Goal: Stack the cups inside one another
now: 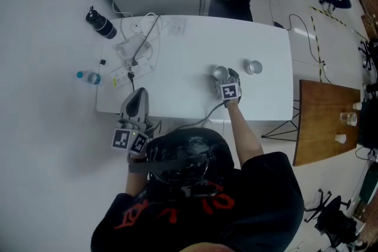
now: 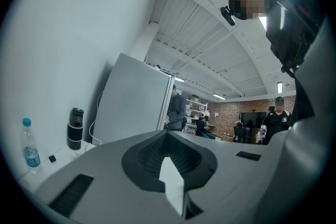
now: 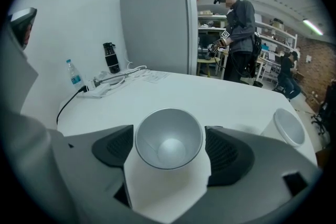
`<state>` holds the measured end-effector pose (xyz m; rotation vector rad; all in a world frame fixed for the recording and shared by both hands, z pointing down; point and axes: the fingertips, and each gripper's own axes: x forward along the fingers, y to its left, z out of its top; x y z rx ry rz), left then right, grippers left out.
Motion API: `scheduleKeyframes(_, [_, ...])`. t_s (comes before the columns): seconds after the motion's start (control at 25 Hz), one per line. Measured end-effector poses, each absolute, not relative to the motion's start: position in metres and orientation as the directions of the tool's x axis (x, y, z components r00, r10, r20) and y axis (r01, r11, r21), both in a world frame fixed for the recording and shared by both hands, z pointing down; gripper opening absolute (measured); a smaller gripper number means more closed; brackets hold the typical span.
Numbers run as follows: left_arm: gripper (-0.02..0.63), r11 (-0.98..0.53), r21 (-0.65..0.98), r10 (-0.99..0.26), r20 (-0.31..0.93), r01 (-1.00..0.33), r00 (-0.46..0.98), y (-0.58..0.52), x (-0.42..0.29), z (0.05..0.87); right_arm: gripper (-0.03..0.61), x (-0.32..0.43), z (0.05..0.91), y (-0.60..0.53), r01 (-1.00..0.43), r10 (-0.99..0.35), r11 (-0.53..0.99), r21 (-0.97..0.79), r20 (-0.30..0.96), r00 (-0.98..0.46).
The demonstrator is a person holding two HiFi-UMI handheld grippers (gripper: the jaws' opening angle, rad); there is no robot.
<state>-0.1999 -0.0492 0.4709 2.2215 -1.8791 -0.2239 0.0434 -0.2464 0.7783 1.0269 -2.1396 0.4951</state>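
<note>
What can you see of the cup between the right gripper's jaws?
A round tapered cup, silvery-grey inside and empty, rim undented. It stands upright, mouth up, on the white table, between the pads of the right gripper, its rim close to both; whether they press it cannot be told.

A black flask point(image 1: 101, 24) and water bottle point(image 1: 88, 77) stand beside the white table point(image 1: 183, 68); cables point(image 1: 139, 44) lie on it.

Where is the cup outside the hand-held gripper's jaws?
Head view: the free cup stands on the table, right of the right hand-held gripper and the other cup between its jaws.
</note>
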Motion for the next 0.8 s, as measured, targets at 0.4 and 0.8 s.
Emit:
scheduleKeyframes(0.4, [0.005, -0.173, 0.264, -0.982, 0.029, -0.949, 0.187, -0.052, -0.202, 0.469, 0.385, 0.048, 0.769, -0.243, -0.815, -0.564, 0.579, -0.022, 0.711, -0.420])
scheduleKeyframes(0.8, [0.005, -0.256, 0.271, -0.961, 0.030, -0.928, 0.274, -0.075, -0.180, 0.472, 0.383, 0.088, 0.773, -0.211, -0.820, -0.555, 0.569, -0.060, 0.708, -0.437])
